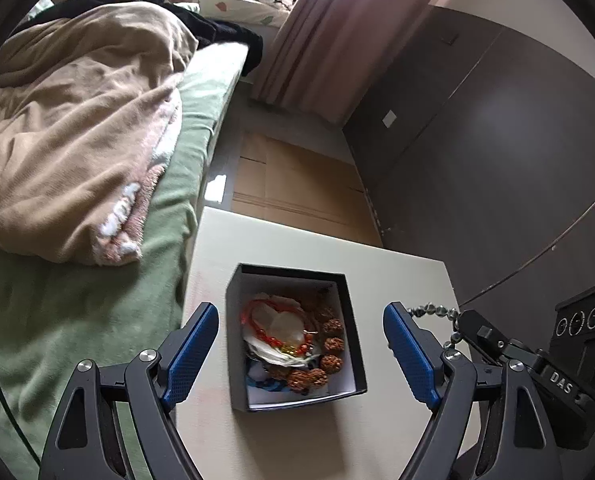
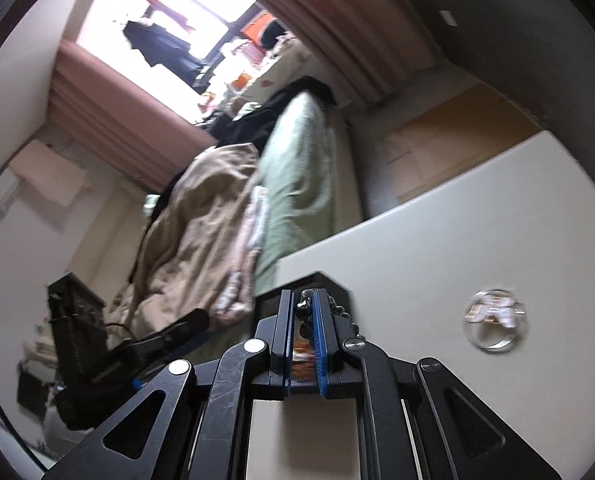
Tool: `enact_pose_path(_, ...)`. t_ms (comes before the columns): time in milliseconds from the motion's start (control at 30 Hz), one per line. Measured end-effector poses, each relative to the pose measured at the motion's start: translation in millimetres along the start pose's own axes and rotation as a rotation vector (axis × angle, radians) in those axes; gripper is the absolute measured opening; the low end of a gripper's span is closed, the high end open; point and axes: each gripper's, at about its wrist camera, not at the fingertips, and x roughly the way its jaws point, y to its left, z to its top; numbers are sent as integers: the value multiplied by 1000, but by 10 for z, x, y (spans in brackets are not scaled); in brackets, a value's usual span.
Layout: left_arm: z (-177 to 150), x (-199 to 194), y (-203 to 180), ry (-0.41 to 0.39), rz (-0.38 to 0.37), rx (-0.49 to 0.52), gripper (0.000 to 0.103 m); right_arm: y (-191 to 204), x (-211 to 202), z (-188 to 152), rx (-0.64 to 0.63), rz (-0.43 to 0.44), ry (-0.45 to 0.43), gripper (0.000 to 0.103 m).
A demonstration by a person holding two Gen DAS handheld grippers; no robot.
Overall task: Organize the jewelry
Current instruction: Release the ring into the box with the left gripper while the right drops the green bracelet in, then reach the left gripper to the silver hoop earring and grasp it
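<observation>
L gripper (image 1: 300, 354) spread over box (image 1: 237, 344) | R gripper (image 2: 305, 312) pinching bead chain (image 1: 433, 312)

Daylight floods in from the window (image 2: 201, 4), blown out to pure white in the right wrist view. That view is soft with motion blur: the ring (image 2: 495, 316) on the table (image 2: 477, 216) smears, the blanket (image 2: 201, 232) streaks. The left wrist view is sharper, evenly lit, with the box (image 1: 293, 336) interior crisp and gently shadowed. Dull glare sits on the dark wall (image 1: 497, 120). Both views bend hard at the edges, ringed by black vignette.
</observation>
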Motion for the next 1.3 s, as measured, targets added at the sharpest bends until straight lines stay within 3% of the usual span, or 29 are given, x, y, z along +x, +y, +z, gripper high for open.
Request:
enact_pose_path(200, 64, -27, 159, -11, 20, -42, 85, 235, 200, -59, -13, 107, 18, 11)
enact_pose_path(300, 95, -45, 235, -21, 30, -65, 85, 313, 355, -99, 11, 205, 59, 11)
enact_pose_path(367, 108, -47, 253, -22, 33, -68, 85, 354, 471, -121, 16, 198, 105, 14)
enact_pose_path(433, 113, -44, 251, -21, 35, -66, 85, 355, 570, -137, 12, 164, 154, 38)
enact_pose_path(467, 113, -43, 245, -21, 35, -65, 85, 325, 575, -144, 16, 133, 156, 59)
enact_pose_path(500, 112, -44, 240, -21, 36, -64, 85, 296, 554, -146, 17, 99, 139, 66)
enact_pose_path(833, 47, -33, -2, -37, 54, 17, 85, -52, 221, -37, 36, -45, 92, 67)
enact_pose_path(1300, -208, 184, -563, -3, 22, 152, 85, -454, -368, 62, 56, -194, 45, 67)
